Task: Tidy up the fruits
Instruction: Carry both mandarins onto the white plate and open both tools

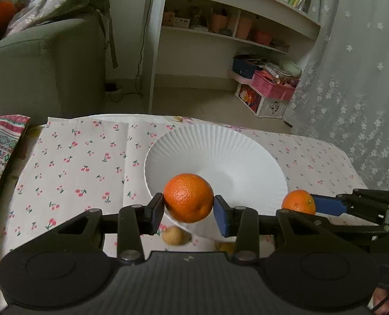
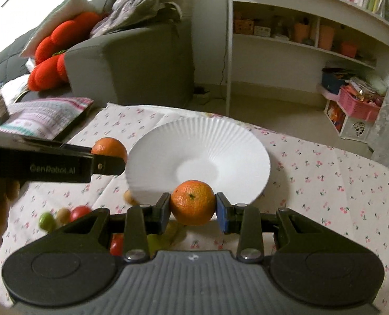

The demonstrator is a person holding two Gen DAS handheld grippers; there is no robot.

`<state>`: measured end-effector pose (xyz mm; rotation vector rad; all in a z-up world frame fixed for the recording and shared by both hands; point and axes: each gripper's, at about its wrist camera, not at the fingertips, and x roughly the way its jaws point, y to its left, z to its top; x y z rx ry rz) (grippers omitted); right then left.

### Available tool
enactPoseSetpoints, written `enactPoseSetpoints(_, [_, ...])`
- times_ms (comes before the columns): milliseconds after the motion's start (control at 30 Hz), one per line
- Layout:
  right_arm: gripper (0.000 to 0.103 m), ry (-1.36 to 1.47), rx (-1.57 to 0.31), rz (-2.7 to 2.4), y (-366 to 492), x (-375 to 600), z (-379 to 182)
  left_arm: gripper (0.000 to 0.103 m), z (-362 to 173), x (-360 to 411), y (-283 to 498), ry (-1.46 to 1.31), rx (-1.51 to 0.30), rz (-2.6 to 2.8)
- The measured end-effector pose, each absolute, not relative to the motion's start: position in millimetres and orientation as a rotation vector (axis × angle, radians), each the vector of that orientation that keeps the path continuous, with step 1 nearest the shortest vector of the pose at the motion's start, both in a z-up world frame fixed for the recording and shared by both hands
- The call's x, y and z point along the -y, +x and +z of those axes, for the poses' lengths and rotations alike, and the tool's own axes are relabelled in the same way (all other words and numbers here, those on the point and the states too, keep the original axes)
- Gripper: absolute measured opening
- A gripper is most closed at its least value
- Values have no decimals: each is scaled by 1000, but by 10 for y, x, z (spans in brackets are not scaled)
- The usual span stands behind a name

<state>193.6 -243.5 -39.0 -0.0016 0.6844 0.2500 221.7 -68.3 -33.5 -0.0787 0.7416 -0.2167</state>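
cherry tablecloth [image 1: 84, 162], both grippers [image 1: 188, 210] [image 2: 193, 208] clamping oranges [image 1: 188, 197] [image 2: 193, 202] near plate [image 1: 220, 147]; fruits might collide or roll off.

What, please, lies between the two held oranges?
Only the near rim of the white ribbed bowl, shown in the left wrist view, between the left orange and right orange.

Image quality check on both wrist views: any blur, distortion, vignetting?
Left wrist: strong fisheye bowing of the shelf, dark corners, held orange sharp, small fruit beneath the fingers blurred. Right wrist: same bowing, orange sharp, small fruits at lower left smeared, window area top left overexposed.
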Motion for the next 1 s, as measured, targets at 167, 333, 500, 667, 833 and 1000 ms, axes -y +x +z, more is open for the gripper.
enactPoseSetpoints(167, [33,19,-713,228,2167,2495,-451,13,-426,757,2431,-96,-766,-214])
enactPoseSetpoints(333, [33,69,-739,239,2365,2556,-532,13,-505,895,2576,-80,-781,-241])
enactPoseSetpoints(500, [33,66,-742,269,2486,2598,-658,13,-649,955,2704,-51,-807,-245])
enactPoseSetpoints(667, [33,54,-760,269,2547,2603,-762,14,-761,995,2754,-21,-828,-256])
enactPoseSetpoints(833, [36,69,-756,271,2563,2646,-746,15,-769,968,2761,-49,-838,-270])
enactPoseSetpoints(1000, [47,89,-754,264,2536,2694,-690,21,-683,856,2703,-74,-825,-270])
